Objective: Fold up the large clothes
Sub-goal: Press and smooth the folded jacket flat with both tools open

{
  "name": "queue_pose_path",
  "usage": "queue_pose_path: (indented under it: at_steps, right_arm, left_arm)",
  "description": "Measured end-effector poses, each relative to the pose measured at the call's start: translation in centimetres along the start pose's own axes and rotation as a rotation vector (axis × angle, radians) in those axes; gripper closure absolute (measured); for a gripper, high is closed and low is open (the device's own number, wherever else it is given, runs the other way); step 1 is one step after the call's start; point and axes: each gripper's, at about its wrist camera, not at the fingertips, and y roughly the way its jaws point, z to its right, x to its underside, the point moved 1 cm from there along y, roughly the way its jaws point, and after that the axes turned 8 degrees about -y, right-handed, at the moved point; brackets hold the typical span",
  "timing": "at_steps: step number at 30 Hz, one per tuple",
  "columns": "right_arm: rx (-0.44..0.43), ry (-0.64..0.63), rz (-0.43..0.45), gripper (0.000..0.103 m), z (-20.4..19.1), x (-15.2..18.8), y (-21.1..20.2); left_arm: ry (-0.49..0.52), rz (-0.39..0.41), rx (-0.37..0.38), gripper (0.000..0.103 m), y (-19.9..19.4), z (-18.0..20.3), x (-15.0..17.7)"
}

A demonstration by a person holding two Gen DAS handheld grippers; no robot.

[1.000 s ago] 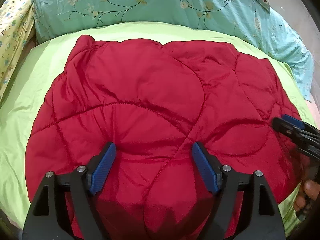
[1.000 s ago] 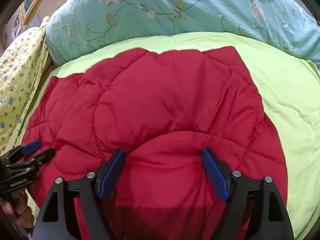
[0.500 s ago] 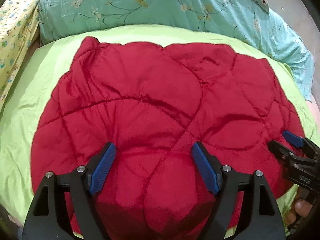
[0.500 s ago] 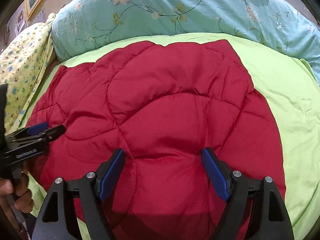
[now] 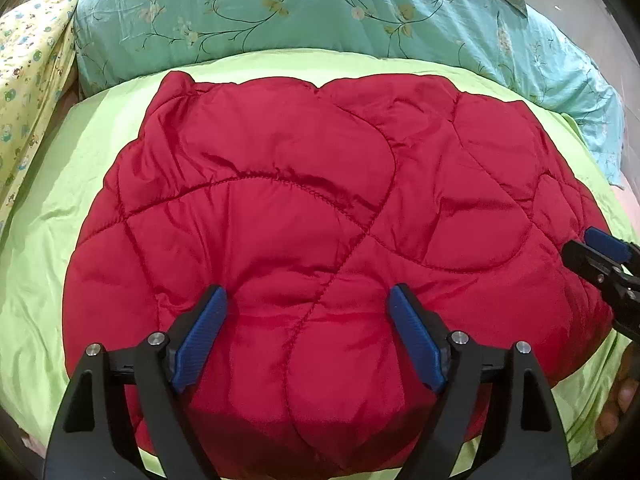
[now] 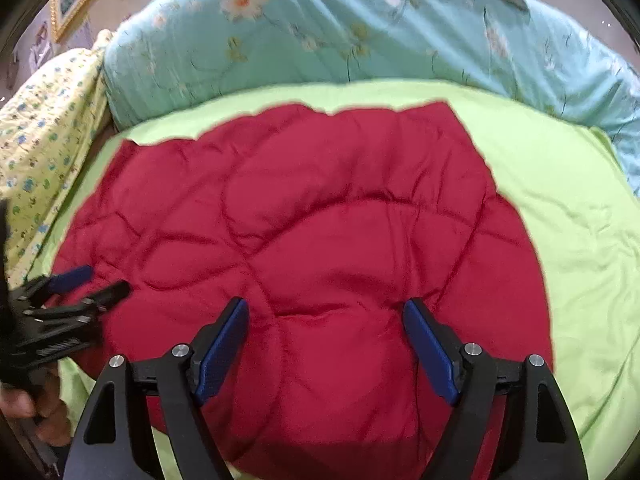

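A red quilted padded garment [image 5: 320,216] lies spread flat on a lime green sheet [image 5: 48,248], also seen in the right wrist view as the red garment [image 6: 320,240]. My left gripper [image 5: 308,304] hovers over its near edge, jaws opening, nothing pinched between the blue pads. My right gripper [image 6: 326,316] stands open above the garment's near right part, with only the fabric surface below. Each gripper shows at the edge of the other's view: the right gripper [image 5: 600,252] at the garment's right rim, the left gripper [image 6: 88,284] at its left rim.
A teal floral quilt [image 5: 320,12] is bunched along the far side of the bed. A yellow patterned cloth [image 5: 28,80] hangs at the far left. A person's hand [image 6: 24,404] holds the left gripper's handle. Green sheet [image 6: 580,260] lies bare to the right.
Both views have drawn back slightly, so more of the garment and green sheet shows. The right gripper has shifted sideways along the garment's near edge. The left jaws stand a little wider.
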Motion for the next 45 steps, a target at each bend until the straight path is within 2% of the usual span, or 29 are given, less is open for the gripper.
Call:
queue_pose_path:
  at_steps: [4, 9, 15, 27, 33, 38, 45]
  right_arm:
    - [-0.005, -0.019, -0.058, 0.020, -0.4, 0.3, 2.0]
    - [0.005, -0.021, -0.052, 0.018, -0.3, 0.9, 3.6]
    - [0.007, -0.020, -0.050, 0.018, -0.4, 0.8, 3.4]
    - [-0.019, 0.001, -0.042, 0.018, -0.5, 1.2, 0.1]
    - [-0.009, 0.005, -0.069, 0.018, 0.0, 1.7, 1.2]
    - [-0.029, 0.026, -0.062, 0.017, 0.6, 2.2, 1.8]
    - [-0.022, 0.020, -0.058, 0.017, 0.5, 2.3, 1.9]
  left_arm:
    - [0.007, 0.004, 0.003, 0.018, 0.1, 0.0, 0.1]
    - [0.019, 0.012, -0.002, 0.017, 0.4, -0.1, 0.3]
    - [0.013, 0.008, 0.002, 0.016, 0.1, -0.1, 0.2]
    - [-0.008, -0.004, 0.018, 0.016, -1.1, -0.6, 0.7]
    - [-0.011, -0.010, 0.024, 0.016, -1.0, -0.8, 0.8]
    - [-0.052, 0.015, 0.076, 0.017, -2.4, -1.8, 0.7]
    - [-0.054, 0.000, 0.043, 0.015, -0.8, -2.9, 0.8]
